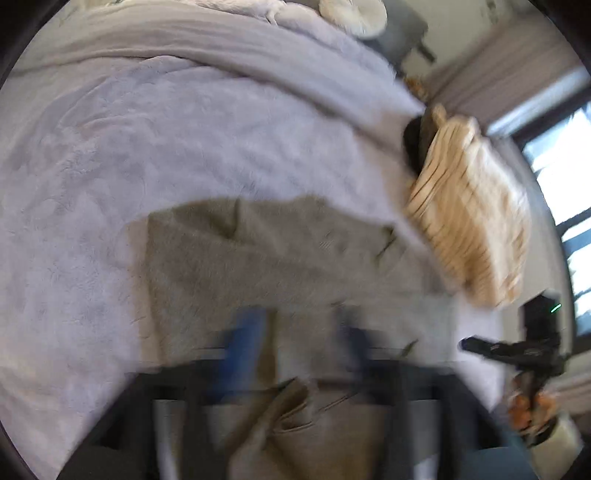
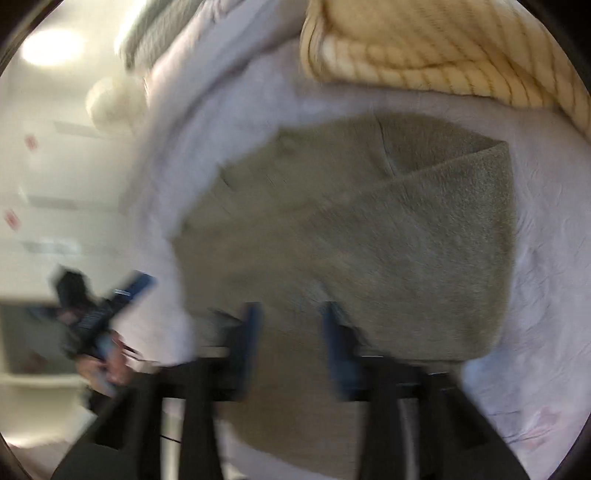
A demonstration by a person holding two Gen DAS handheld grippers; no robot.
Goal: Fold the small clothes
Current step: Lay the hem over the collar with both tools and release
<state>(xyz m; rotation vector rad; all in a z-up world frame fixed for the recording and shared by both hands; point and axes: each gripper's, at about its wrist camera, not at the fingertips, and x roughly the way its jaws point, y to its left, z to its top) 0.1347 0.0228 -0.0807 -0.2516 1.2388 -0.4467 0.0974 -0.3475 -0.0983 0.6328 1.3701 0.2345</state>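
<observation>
An olive-green fleece garment (image 1: 266, 258) lies on the pale lilac bed cover (image 1: 110, 166), partly folded; it fills the middle of the right wrist view (image 2: 388, 240) with one edge turned over. My left gripper (image 1: 299, 339) hovers over its near edge with the blue fingers apart and nothing between them; a bunched part of the garment shows below them. My right gripper (image 2: 290, 332) is also open over the garment's near edge. Both views are blurred by motion. Each gripper shows in the other's view, the right one (image 1: 517, 347) and the left one (image 2: 110, 306).
A cream and tan striped folded cloth (image 1: 469, 214) lies on the bed just beyond the garment, also in the right wrist view (image 2: 443, 48). A dark item (image 1: 415, 144) sits behind it. A round pale cushion (image 1: 351, 14) lies at the far end. A window (image 1: 565, 184) is at right.
</observation>
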